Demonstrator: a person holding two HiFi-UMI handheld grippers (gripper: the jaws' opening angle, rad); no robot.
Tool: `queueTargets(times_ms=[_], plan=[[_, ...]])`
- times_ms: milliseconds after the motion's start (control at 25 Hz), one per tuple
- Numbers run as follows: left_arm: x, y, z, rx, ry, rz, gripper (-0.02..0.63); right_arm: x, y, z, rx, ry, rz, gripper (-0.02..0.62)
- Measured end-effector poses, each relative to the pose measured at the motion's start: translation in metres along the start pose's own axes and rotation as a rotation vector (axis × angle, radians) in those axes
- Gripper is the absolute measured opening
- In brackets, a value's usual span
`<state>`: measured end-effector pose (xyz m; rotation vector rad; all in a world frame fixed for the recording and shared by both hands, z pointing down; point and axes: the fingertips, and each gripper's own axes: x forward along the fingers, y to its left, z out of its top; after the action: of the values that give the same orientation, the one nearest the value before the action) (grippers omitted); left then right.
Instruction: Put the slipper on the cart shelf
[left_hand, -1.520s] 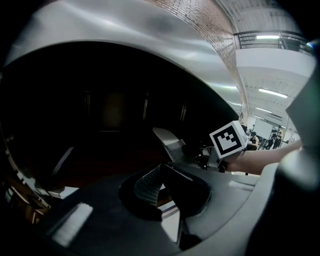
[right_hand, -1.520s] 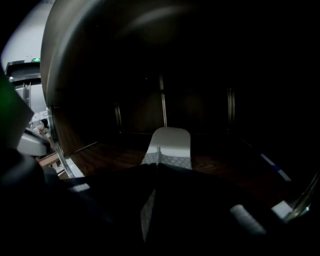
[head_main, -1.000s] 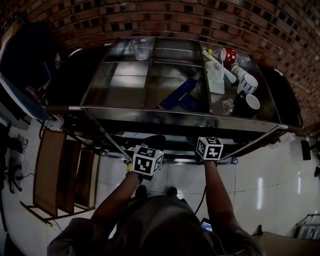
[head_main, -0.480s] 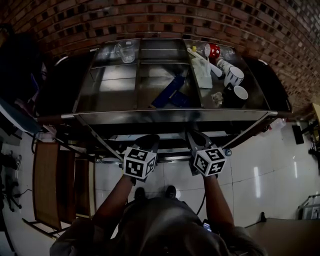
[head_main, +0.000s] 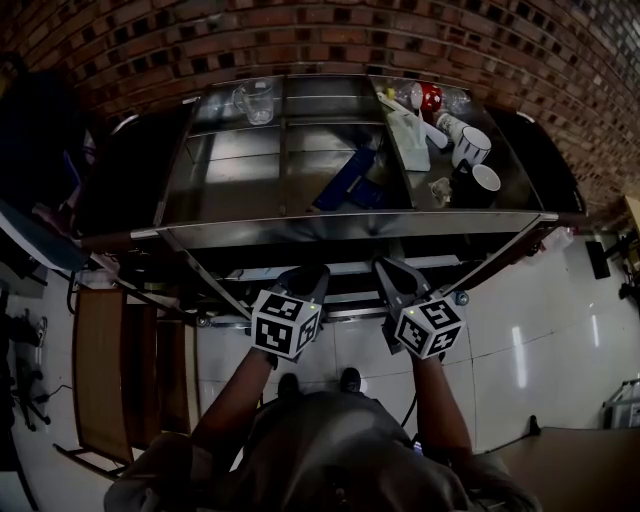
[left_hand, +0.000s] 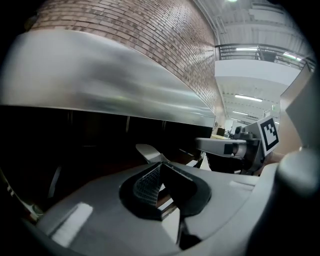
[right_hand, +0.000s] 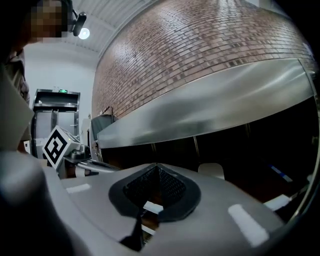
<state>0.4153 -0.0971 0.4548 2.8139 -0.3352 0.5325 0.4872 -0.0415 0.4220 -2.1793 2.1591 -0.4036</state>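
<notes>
Inside the cart (head_main: 300, 227), pale rounded slipper (left_hand: 146, 150)

Before me, across the upper half of the frame, stands the shiny steel cart (head_main: 350, 226), its top split into compartments. A clear glass jug (head_main: 255, 98) sits upper left. A flat blue object (head_main: 345, 180), perhaps a folder, lies mid-frame. Two white mugs (head_main: 472, 148) and a red cup (head_main: 429, 98) crowd the upper right.

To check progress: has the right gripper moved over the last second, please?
Yes: the right gripper has drawn back from the cart front edge, toward the person.
</notes>
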Motion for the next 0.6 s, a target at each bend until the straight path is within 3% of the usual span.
queueTargets(times_ms=[600], plan=[[-0.0026, 0.0062, 0.0042, 0.009, -0.005, -0.002, 0.008, 0.0092, 0.0021, -0.0004, 0.001, 0.01, -0.014, 0.0]])
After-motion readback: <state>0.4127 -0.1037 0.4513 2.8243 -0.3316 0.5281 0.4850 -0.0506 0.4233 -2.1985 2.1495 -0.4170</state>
